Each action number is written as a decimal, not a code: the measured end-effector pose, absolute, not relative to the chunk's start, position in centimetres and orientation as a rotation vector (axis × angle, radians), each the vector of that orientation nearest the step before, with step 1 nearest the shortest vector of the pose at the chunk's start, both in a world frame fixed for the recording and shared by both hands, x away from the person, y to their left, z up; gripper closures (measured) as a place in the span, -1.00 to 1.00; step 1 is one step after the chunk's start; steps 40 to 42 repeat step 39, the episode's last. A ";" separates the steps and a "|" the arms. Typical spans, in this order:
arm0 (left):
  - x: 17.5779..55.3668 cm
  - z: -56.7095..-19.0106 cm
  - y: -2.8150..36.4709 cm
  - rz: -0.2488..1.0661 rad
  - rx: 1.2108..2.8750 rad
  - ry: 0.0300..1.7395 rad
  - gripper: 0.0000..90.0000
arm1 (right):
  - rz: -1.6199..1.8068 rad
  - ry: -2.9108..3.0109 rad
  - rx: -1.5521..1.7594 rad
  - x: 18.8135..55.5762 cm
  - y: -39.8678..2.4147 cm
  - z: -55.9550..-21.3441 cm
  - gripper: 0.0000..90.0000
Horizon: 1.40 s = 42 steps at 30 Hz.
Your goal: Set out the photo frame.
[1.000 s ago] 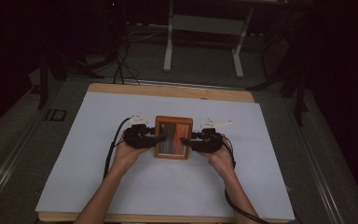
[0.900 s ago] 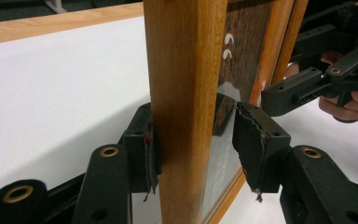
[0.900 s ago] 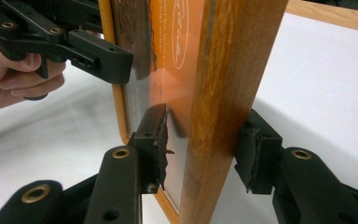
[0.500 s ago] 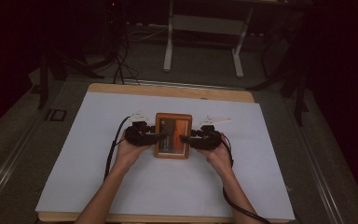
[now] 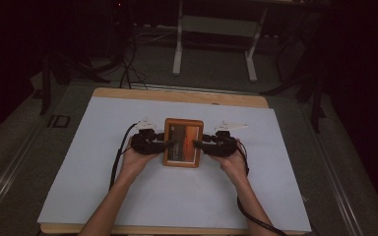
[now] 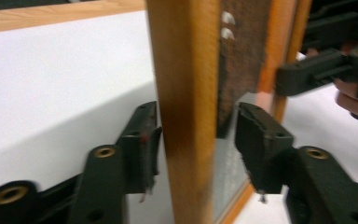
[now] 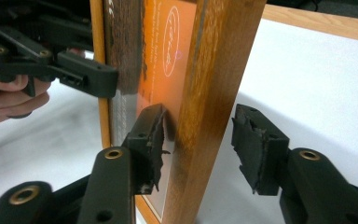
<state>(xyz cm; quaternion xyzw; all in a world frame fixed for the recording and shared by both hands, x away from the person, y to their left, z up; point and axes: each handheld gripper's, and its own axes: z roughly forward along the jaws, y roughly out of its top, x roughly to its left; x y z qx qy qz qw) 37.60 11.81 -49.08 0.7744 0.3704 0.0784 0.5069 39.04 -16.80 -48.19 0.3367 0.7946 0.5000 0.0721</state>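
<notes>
High view shows both grippers, left gripper (image 5: 166,143) and right gripper (image 5: 197,144), straddling the wooden picture frame (image 5: 182,142) from opposite edges on the counter (image 5: 103,128), fingers (image 7: 149,135) unclenched with gaps, probably to lift it evenly.

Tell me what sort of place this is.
Probably a lab or recording workspace: a paper-covered wooden table, cables trailing across the floor, and a white equipment stand in a dim room.

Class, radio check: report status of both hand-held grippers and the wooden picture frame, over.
Left hand-held gripper straddling picture frame left rail, jaws apart. Right hand-held gripper straddling right rail, jaws just opened further, one pad clear. Frame on white sheet. Nothing blocking.
</notes>
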 end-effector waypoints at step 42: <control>34.9 -48.0 17.3 0.382 1.858 1.085 -0.04 | 1.411 2.394 1.001 37.6 -20.9 -46.6 -0.10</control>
